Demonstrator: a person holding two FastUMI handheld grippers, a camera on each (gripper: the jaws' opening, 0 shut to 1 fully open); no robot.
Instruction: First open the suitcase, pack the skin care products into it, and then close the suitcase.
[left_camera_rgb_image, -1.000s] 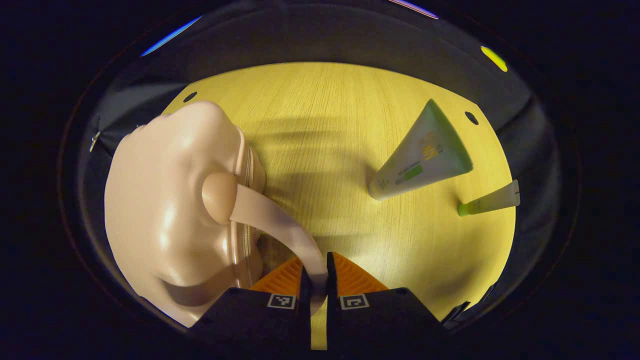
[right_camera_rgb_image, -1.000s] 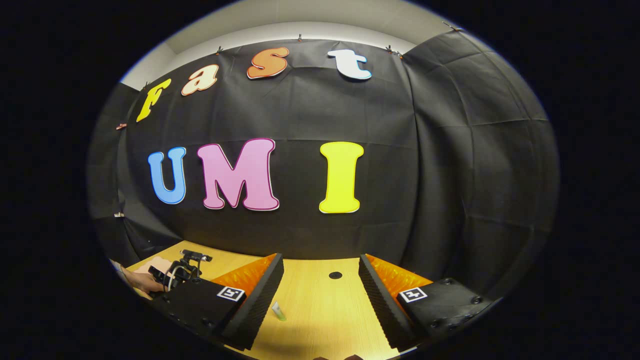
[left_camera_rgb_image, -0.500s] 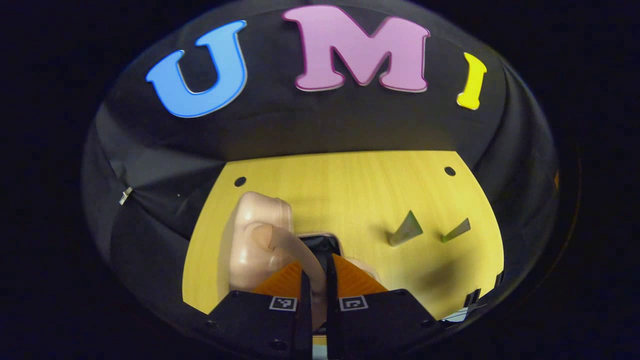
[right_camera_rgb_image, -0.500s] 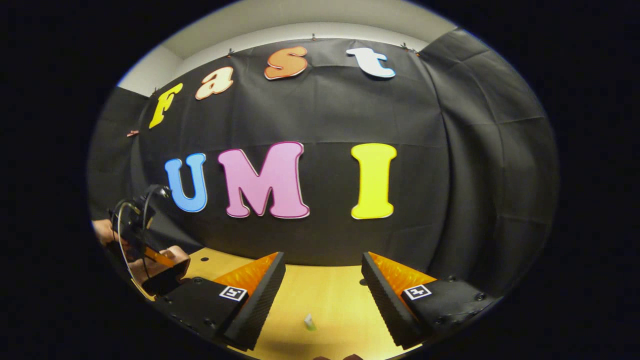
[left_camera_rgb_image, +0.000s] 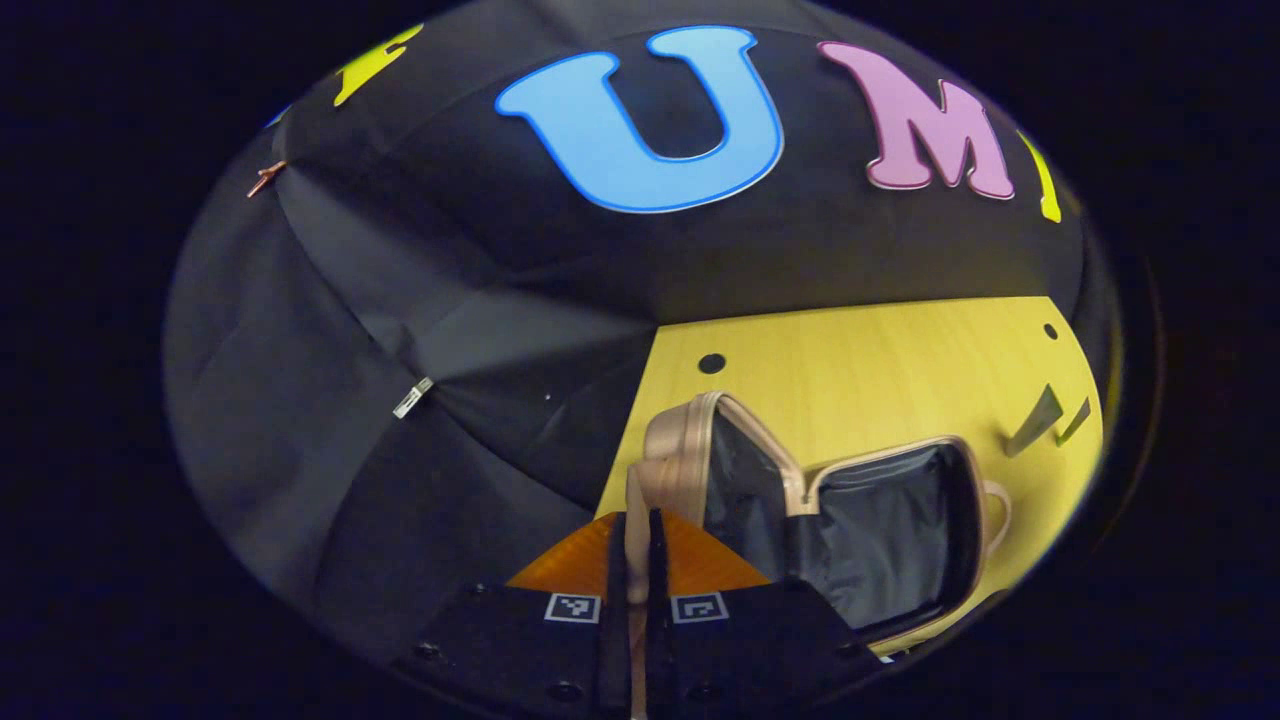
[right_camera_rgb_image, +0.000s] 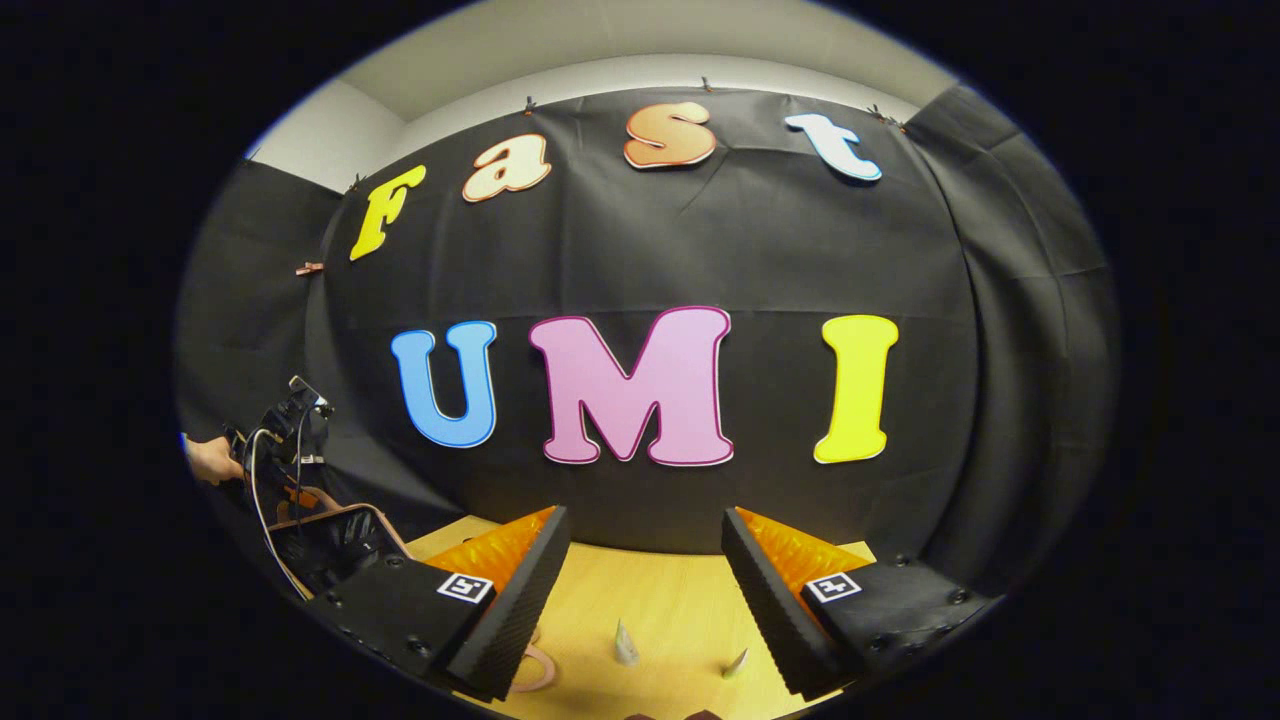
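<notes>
We clamp our left gripper (left_camera_rgb_image: 632, 560) on the pink hard-shell suitcase (left_camera_rgb_image: 860, 530) handle – lid raised (right gripper (right_camera_rgb_image: 640, 590) jaws apart).

The left gripper view looks down from close above the open suitcase (left_camera_rgb_image: 860, 530) toward the desk's (left_camera_rgb_image: 880, 370) far edge. The right gripper view faces the booth wall, level and low over the desk (right_camera_rgb_image: 660, 610). Both views share the suitcase (right_camera_rgb_image: 335, 545).

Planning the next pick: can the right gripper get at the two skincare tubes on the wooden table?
Probably yes: right gripper has its jaws open, and both tubes lie on bare table ahead, unobstructed.
</notes>
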